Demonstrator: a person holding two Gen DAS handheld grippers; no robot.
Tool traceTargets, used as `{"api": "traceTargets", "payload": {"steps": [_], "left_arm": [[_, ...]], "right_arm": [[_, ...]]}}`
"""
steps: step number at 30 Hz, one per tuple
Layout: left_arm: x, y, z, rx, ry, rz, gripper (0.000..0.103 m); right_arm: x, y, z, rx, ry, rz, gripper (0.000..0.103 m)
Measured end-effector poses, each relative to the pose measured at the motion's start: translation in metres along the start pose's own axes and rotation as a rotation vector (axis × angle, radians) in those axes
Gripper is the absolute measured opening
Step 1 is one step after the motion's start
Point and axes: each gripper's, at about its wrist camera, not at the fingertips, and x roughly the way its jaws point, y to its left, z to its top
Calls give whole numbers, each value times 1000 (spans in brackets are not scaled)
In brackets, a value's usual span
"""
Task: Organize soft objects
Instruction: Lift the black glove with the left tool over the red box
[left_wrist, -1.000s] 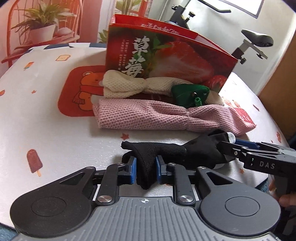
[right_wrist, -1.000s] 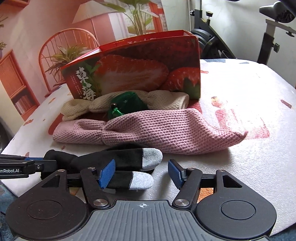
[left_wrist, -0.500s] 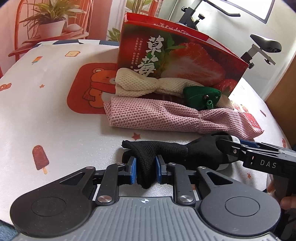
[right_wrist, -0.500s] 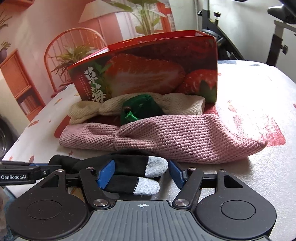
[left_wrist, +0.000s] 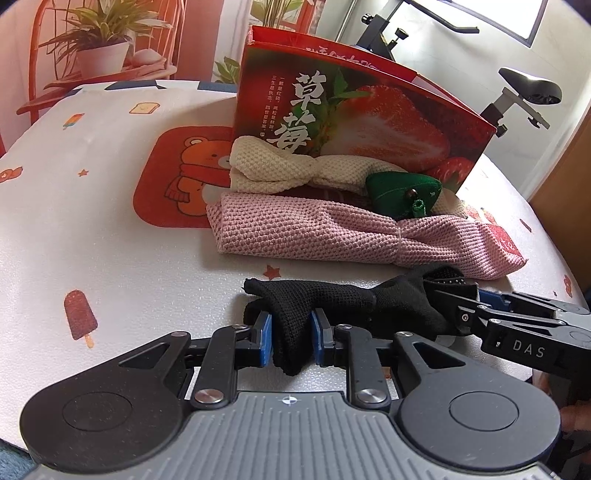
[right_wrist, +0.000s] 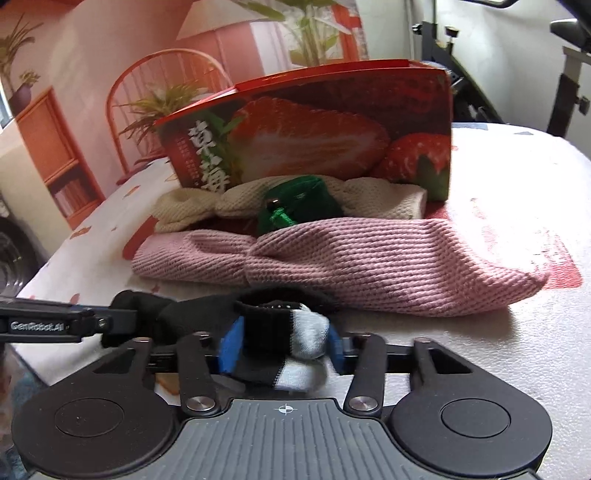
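Observation:
A pair of black socks (left_wrist: 332, 299) with grey toes (right_wrist: 310, 332) lies stretched along the table's near edge. My left gripper (left_wrist: 291, 328) is shut on its black cuff end. My right gripper (right_wrist: 282, 343) is closing on the grey-toed end, which is bunched between its blue pads, and they press on it. In the left wrist view, the right gripper (left_wrist: 447, 295) comes in from the right. Behind the socks lie a pink knitted cloth (left_wrist: 314, 229), a cream knitted cloth (left_wrist: 280, 166) and a small green pouch (left_wrist: 402, 190).
A red strawberry-printed box (left_wrist: 369, 118) stands open-topped behind the cloths. The table (left_wrist: 110, 240) has a white cover with a bear print (left_wrist: 184, 177). An exercise bike (left_wrist: 528, 92) stands at the far right, and a chair and potted plants at the back left.
The right gripper moved in over the grey toes and its jaws closed on them, bunching the toes together. The left gripper kept its hold on the cuff end.

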Motion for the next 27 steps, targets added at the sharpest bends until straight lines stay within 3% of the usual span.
{"api": "traceTargets", "payload": {"steps": [4,7,22,27], "left_arm": [[0,-1,-1,5,-4,4,24],[0,-1,-1,6,-5,4,24],[-4,-1,-3,9,-15,3,20],[-19,-6,-1,27,-71,-11,19]], "right_arm": [[0,2,-1,-5,13,25,21],[-1,6,-2,-18,19,31,17],[-7,9,-4,-29,24,48,13],[-18,10,0,-25,-16,59,12]]}}
